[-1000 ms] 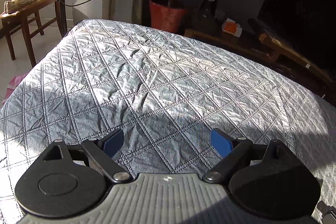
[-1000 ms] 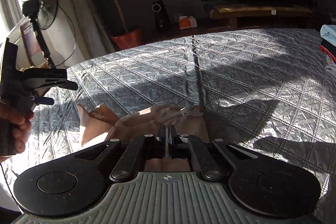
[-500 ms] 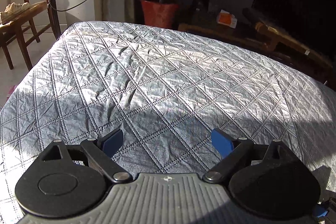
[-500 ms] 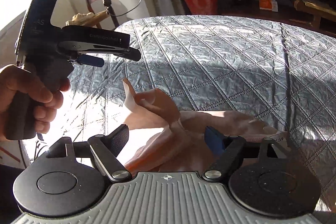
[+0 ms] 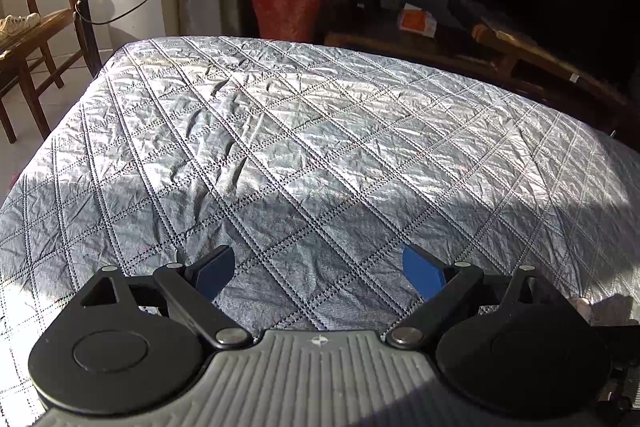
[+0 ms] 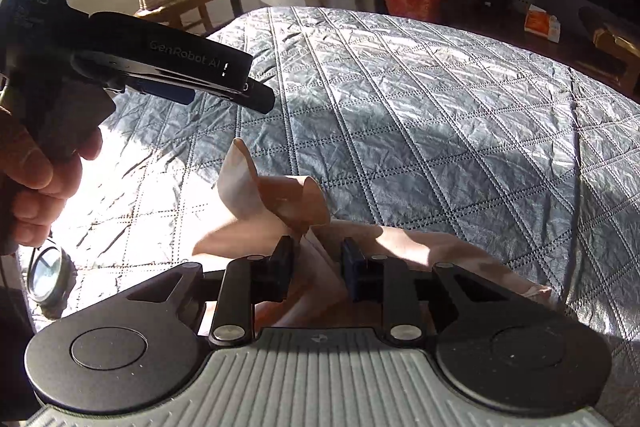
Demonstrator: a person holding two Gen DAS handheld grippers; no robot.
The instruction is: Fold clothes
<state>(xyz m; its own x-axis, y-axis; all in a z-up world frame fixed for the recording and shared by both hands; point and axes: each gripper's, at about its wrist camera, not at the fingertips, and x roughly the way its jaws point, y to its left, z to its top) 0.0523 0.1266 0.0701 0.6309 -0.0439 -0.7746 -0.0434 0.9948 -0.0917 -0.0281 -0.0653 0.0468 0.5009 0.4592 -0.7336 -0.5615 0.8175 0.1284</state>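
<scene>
Right wrist view: the right hand-held gripper (image 6: 316, 261) hangs low over a crumpled peach garment (image 6: 280, 203) on the near edge of the bed (image 6: 420, 115); its jaws are closing, a ridge of the cloth standing between them, with the pads apparently not yet pressing it.
Left wrist view: the left hand-held gripper (image 5: 316, 269) is spread wide over bare quilt, holding nothing; from the right wrist view it sits above and to the left of the garment, gripped by the person's hand (image 6: 44, 171).
Where the garment lies: bunched just beyond the right jaws, one curled flap standing up, the rest trailing right along the bed's edge.
Doing the step well: in my judgement the pinch should take a single hem or corner, not a thick gathered fold, so the piece can be lifted and spread flat; the left jaws would best take a matching corner.
Materials: thin, limp, matte cloth that curls and creases easily; the bed cover is a grey quilt, crinkled and slightly shiny, stitched in a diamond grid.
Light: hard sunlight, deep shadows.
</scene>
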